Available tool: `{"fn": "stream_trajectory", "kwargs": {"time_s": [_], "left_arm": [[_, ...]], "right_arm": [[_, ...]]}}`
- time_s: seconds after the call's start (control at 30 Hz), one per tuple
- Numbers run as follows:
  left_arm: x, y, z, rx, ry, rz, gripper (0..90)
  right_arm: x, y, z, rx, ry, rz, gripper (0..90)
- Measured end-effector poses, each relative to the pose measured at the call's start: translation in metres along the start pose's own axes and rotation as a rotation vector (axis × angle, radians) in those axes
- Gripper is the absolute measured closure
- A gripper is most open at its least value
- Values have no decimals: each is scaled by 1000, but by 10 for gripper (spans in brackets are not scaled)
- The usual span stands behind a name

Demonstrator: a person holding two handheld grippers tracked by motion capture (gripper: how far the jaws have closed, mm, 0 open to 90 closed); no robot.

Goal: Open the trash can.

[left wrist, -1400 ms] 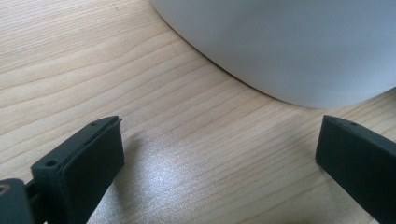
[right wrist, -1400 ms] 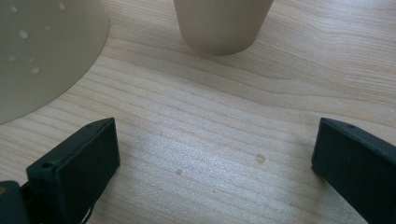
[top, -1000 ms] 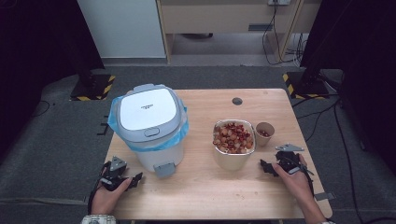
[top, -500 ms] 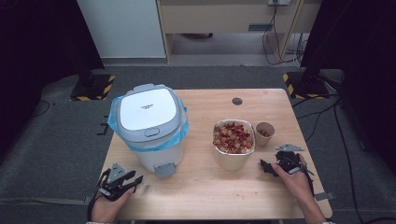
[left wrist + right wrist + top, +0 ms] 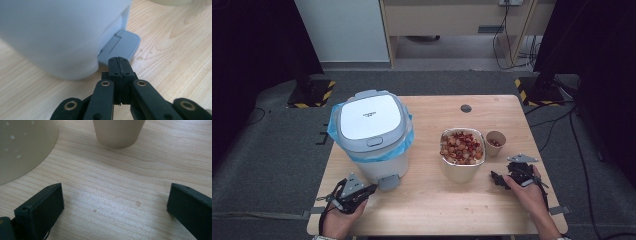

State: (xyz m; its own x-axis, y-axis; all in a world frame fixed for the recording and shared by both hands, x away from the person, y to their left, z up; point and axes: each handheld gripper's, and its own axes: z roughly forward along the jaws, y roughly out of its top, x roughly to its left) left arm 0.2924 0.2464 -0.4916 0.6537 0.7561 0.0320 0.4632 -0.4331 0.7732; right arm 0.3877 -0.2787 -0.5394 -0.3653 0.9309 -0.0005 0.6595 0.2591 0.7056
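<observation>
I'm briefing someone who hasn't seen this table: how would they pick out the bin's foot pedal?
Start at the white pedal bin with the blue liner, on the wooden table's left half. At its base, on the person's side, a small grey ribbed foot pedal juts out, just beyond the shut left hand-held gripper.

From my left tongs' view the white bin is a blur cut off at the top and at nine o'clock, and my closed jaws cover the near corner of its grey pedal. From my right tongs' view the big bowl runs off at ten o'clock and the small cup is cut at twelve o'clock, so I can't see inside either. In the high view the print on the bin lid is too small to read, the bits in the cup are too small to tell, and my forearms are cut off at six o'clock.
</observation>
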Motion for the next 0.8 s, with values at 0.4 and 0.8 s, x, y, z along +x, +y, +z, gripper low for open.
{"fn": "stream_trajectory", "kwargs": {"time_s": [0.4, 0.8], "left_arm": [[-10, 11, 21, 13, -7, 81, 897], [-12, 15, 32, 23, -1, 104, 897]], "right_arm": [[0, 0, 0, 1, -2, 1, 12], [0, -1, -1, 2, 1, 5, 12]]}}
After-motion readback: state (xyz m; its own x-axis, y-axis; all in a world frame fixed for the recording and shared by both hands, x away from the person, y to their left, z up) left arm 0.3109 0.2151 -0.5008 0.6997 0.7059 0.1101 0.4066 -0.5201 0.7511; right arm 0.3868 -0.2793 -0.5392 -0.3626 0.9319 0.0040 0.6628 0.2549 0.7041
